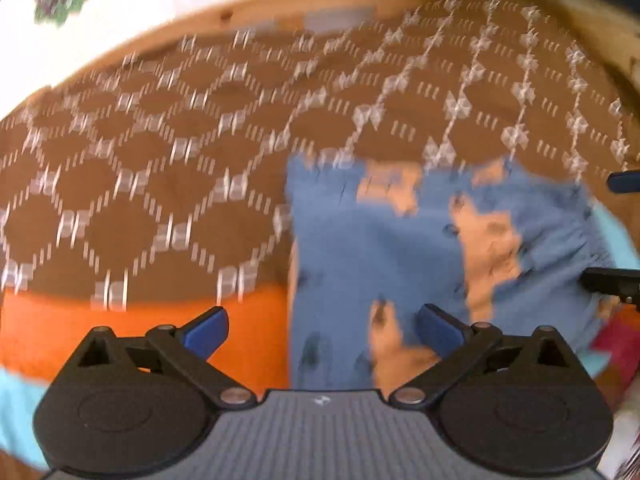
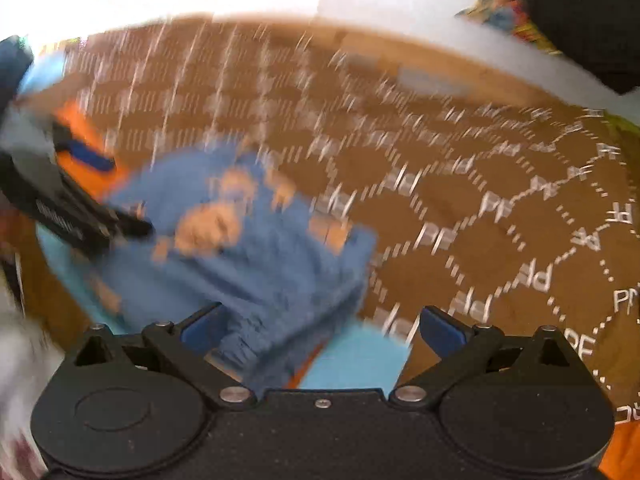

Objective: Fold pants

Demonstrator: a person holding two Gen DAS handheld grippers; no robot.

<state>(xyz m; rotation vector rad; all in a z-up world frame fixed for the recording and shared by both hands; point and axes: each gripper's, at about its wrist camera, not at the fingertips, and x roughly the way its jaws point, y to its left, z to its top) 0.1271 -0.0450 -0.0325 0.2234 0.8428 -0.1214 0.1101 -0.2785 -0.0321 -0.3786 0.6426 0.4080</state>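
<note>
Here I view both wrist cameras, each heavily blurred. The pants [image 1: 400,248], blue with orange-tan patches, lie in a folded, roughly rectangular bundle on a brown cloth [image 1: 160,160] printed with a white lattice pattern. That cloth covers a wooden table [image 1: 248,8], whose bare edge shows at the far side. An orange panel [image 1: 256,344] and a light blue panel [image 2: 356,360] lie under the near edge of the pants.

My left gripper [image 1: 322,334] hovers over the near left corner of the pants; its jaws stand wide apart and hold nothing. One blue pad sits over the orange panel, the other over the pants. My right gripper [image 2: 320,332] hovers over the near right corner of the bundle, jaws likewise spread wide and empty. In the right wrist view the left gripper appears at the far left, beside the pants. Whether either gripper touches the fabric I cannot tell.
</note>
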